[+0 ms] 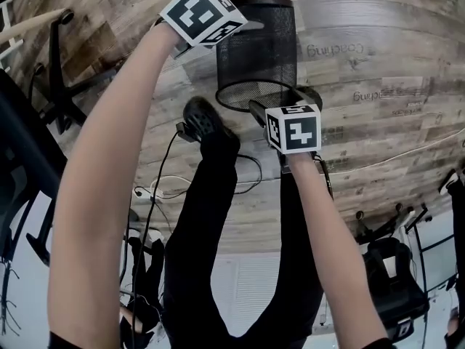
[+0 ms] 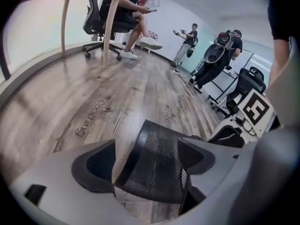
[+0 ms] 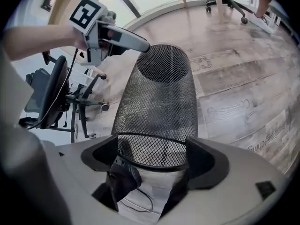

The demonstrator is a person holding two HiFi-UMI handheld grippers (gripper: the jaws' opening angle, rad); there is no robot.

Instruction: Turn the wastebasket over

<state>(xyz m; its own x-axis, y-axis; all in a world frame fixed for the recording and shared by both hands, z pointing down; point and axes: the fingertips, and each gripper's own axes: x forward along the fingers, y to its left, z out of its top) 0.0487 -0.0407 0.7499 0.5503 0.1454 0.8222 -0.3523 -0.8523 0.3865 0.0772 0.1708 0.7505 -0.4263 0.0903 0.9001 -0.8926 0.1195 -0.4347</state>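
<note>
Right now the wood floor (image 1: 378, 57) carries everything, and the black mesh wastebasket (image 1: 258, 49) stands on it just ahead of you. It looks to be mouth down, with its wide rim (image 3: 150, 165) low and its narrower base (image 3: 164, 62) on top.

Your left claw (image 2: 145, 146) is spread wide at the top of the basket. The dark edge band and some mesh sit in the gap, and floor shows between the band and one pad, so it grips nothing. Your right claw (image 3: 151, 142) is also spread, down at the rim. The near arc of the rim runs across its gap, and the pads do not seem to press on it.

With neither claw holding, the likely trouble is a tip. The basket is light, so a nudge from your left claw at the top could send it over and rolling. Closing the right claw on thin rim wire alone could slip, and a fingertip could snag in the mesh.

Around you, office chairs (image 3: 50, 95) stand off to the sides and people (image 2: 220, 50) are well across the room, none of them in the way. Your shoe (image 1: 202, 118) sits just beside the rim. Loose cables (image 1: 155, 187) trail behind it, near enough to catch a basket swung back toward you.
</note>
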